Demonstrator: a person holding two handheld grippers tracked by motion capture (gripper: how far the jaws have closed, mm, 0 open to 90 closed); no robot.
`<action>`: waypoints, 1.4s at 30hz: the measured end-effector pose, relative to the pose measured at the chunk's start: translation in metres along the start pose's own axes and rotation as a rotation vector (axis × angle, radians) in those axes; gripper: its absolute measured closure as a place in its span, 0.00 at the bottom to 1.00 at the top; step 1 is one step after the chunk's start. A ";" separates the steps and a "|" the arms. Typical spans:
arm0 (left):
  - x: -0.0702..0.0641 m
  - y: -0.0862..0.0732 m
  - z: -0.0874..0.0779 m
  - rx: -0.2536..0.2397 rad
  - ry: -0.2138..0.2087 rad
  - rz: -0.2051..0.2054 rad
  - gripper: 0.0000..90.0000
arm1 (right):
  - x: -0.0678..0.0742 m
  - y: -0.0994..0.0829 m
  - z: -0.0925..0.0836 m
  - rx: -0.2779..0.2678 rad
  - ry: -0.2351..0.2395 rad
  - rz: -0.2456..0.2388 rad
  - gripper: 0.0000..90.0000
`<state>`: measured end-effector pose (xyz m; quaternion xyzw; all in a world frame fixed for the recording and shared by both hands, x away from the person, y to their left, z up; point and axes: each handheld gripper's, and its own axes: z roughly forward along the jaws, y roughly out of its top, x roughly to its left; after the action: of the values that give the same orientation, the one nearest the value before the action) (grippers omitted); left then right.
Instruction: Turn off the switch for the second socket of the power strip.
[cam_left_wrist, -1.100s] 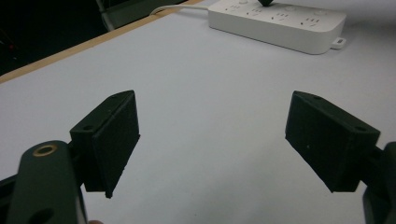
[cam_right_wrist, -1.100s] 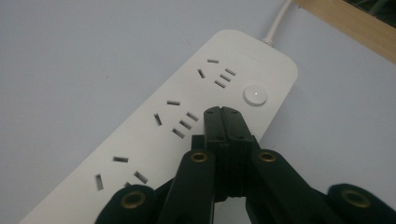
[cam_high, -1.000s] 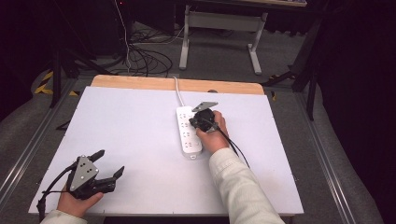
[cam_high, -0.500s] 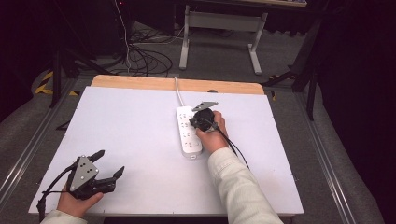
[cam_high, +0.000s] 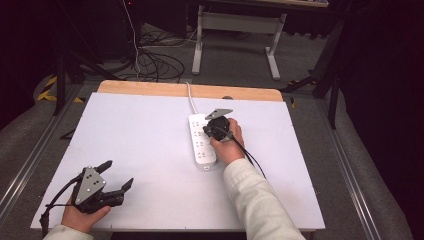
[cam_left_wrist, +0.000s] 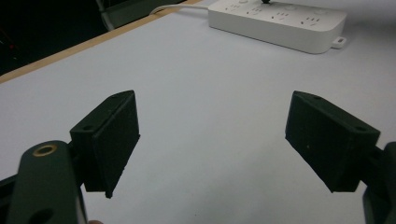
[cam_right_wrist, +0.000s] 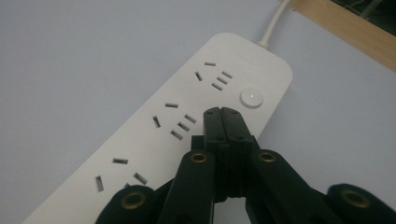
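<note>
A white power strip (cam_high: 201, 141) lies at the middle of the white table, its cable running off the far edge. In the right gripper view the power strip (cam_right_wrist: 187, 116) shows several socket groups and a round button (cam_right_wrist: 251, 98) with a small lit dot near its cable end. My right gripper (cam_right_wrist: 222, 114) is shut with nothing between its jaws, its tips over the strip just short of the button. In the high view the right gripper (cam_high: 214, 126) sits over the strip's far half. My left gripper (cam_high: 118, 175) rests open near the table's front left corner; its pads (cam_left_wrist: 116, 135) stand wide apart over bare table.
The table top (cam_high: 125, 130) is white with a wooden strip (cam_high: 150, 90) along the far edge. Beyond it, on the floor, lie black cables (cam_high: 150, 60) and a grey metal stand (cam_high: 235, 25). Metal rails (cam_high: 30, 160) run along both sides of the table.
</note>
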<state>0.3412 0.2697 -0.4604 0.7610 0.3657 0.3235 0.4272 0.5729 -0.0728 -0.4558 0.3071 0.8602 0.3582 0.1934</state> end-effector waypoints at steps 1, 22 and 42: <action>0.000 0.000 0.000 0.000 0.003 0.000 0.20 | 0.001 0.000 -0.001 0.003 0.000 -0.006 1.00; 0.000 0.000 0.000 -0.002 0.001 0.000 0.20 | 0.009 0.013 -0.036 -0.137 0.053 0.007 1.00; 0.002 0.000 -0.001 -0.003 -0.006 -0.021 0.20 | 0.010 0.016 -0.058 -0.176 0.074 -0.007 0.97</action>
<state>0.3418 0.2715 -0.4599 0.7574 0.3717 0.3175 0.4328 0.5392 -0.0859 -0.4061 0.2724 0.8330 0.4429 0.1890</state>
